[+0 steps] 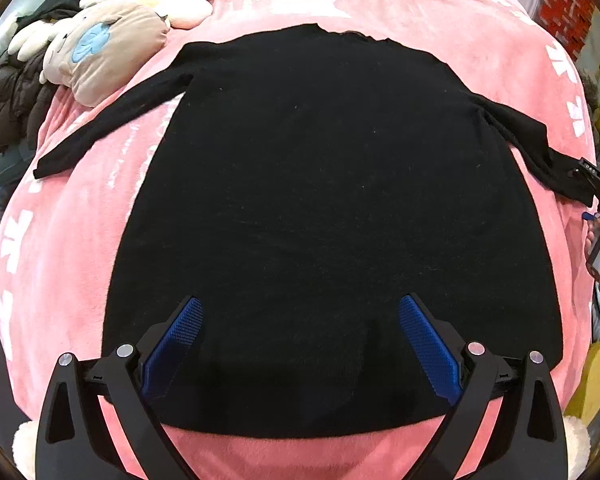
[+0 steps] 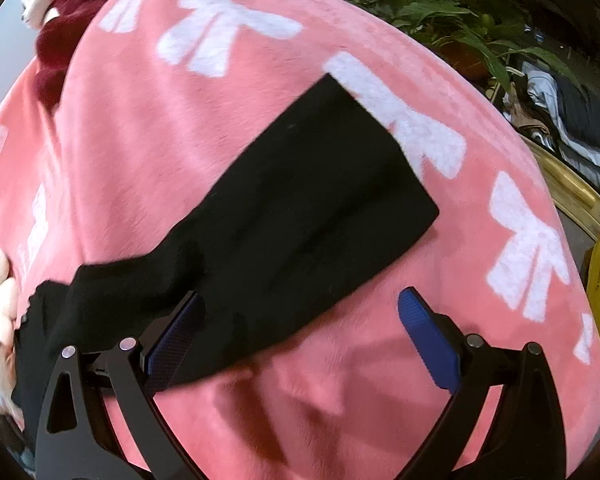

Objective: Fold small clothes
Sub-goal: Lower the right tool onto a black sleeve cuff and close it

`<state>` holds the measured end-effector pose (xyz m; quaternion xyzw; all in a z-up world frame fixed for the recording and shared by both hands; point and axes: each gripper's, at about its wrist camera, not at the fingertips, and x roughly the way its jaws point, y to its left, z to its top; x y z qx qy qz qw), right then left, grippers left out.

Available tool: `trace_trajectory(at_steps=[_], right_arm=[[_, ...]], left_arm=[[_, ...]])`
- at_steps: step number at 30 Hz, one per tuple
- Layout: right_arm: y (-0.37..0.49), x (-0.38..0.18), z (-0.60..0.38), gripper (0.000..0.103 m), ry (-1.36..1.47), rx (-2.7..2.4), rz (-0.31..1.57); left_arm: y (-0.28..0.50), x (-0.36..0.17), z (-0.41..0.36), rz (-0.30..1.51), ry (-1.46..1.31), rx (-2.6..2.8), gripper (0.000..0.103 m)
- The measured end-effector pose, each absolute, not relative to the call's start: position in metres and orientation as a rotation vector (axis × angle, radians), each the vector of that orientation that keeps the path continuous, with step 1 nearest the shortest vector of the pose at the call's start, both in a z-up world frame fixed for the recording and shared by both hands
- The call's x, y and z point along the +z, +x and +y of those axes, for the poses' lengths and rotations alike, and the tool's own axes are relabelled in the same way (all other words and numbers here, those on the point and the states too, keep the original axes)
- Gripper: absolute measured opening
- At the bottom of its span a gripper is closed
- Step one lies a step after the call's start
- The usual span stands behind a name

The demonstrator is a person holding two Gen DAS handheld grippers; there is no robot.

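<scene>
**Black top flat, both tools hovering**

Black knit top (image 1: 332, 208) lies spread on the pink blanket (image 1: 68, 248). Left gripper (image 1: 300, 344) hangs over the hem, jaws wide, holding nothing. Right gripper (image 2: 300, 336) straddles the sleeve (image 2: 300, 208), jaws apart, empty; pinch near the cuff, fold it inward. Only the left view shows the plush toy (image 1: 108, 52); only the right shows plants (image 2: 452, 12).

Pink fleece blanket (image 1: 80, 240) with white bows — black sweater (image 1: 320, 200) spread flat, plush toy (image 1: 108, 56) at its edge

Black gripper (image 1: 300, 344) frames, blue ribbed pads (image 1: 428, 344), silver screws.
</scene>
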<state>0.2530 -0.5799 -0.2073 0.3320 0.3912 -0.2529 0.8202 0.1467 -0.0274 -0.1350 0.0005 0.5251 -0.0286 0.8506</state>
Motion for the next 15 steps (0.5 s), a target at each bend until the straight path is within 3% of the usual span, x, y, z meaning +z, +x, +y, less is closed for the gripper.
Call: trace_trajectory(at_steps=[5,7,8,10,12,15], right_arm=[[0.261,-0.211,-0.586,0.064,0.691,-0.545,0.832],[0.26,-0.209,-0.587,0.042,0.676,-0.545,0.818],[0.258,-0.206,-0.587,0.036,0.673,-0.54,0.805],[0.251,-0.196,-0.583,0.011,0.665,-0.526,0.768],[0.246,-0.182,-0.578,0.006,0.662,-0.511,0.731],[0.248,-0.148,-0.557,0.005,0.616,-0.443,0.667]], left_arm=[[0.153,-0.141,-0.033,1.118,0.009,-0.064,0.097],[0.155,-0.143,-0.032,1.119,0.017,-0.065,0.097],[0.155,-0.143,-0.032,1.12,0.017,-0.066,0.097],[0.157,-0.144,-0.031,1.124,0.011,-0.069,0.097],[0.159,-0.145,-0.03,1.128,0.0,-0.072,0.097],[0.16,-0.145,-0.027,1.129,-0.01,-0.081,0.097]])
